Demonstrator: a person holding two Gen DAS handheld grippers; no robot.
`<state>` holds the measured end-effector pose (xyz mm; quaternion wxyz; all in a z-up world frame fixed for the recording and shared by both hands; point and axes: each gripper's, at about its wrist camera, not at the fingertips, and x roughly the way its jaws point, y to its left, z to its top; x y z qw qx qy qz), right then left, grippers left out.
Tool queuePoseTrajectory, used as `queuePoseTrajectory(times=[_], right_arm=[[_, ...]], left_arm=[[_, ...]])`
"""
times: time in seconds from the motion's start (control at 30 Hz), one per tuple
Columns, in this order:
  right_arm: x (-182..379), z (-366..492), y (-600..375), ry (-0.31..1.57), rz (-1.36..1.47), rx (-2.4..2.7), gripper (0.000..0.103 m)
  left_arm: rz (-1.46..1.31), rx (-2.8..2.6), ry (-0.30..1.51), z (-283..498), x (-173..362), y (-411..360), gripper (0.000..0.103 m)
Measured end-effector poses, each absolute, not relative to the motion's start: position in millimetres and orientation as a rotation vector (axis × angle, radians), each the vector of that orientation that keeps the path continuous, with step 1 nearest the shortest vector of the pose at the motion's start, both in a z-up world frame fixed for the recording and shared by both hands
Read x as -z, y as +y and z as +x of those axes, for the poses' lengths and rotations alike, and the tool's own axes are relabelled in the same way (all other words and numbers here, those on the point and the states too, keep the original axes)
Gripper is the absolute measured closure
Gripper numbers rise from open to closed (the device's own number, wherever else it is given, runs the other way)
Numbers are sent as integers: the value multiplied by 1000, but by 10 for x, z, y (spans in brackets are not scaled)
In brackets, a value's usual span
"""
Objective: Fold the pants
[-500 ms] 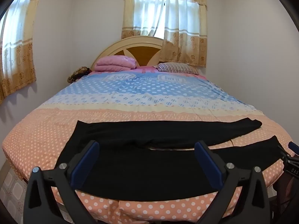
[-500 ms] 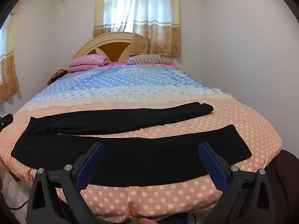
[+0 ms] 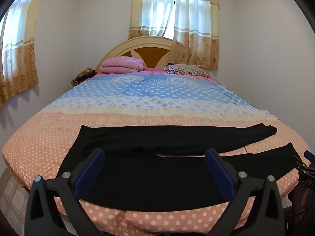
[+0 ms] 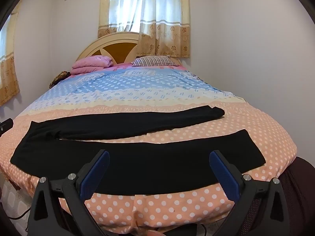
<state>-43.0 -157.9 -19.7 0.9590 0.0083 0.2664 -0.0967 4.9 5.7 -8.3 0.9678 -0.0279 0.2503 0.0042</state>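
Start of the fold: pants (image 3: 157, 181) flat on bed (image 3: 137, 102), legs toward 3 o'clock. Left tongs (image 3: 155, 175) and right tongs (image 4: 159, 175) gape empty; next, pinch the near leg's edge.

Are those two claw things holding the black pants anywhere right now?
No. The left gripper and right gripper are both open and empty above the pants.

Pants (image 3: 157, 169) across bed's (image 3: 137, 106) near end

The bedspread (image 3: 157, 102) bears upside-down "JEANS" patches, and the right gripper (image 3: 307, 169) apparently reads "DAS"
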Motion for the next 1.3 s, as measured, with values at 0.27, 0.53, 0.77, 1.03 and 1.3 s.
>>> queuePoseTrajectory(times=[0.27,0.53,0.77,1.03,1.3], right_arm=[[195,-425,-1559,543,12,196,1],[242,-407,-1566,549,12,194,1],[235,-404,-1564,549,12,194,1],[247,-402,-1568,546,12,195,1],[236,-413,-1573,547,11,195,1]], left_arm=[[-55,-9,512,50,98,63,0],[-57,-11,523,68,134,77,0],[-60,-12,523,71,135,101,0],[-64,-12,524,76,142,125,0],[-64,-15,530,99,177,165,0]])
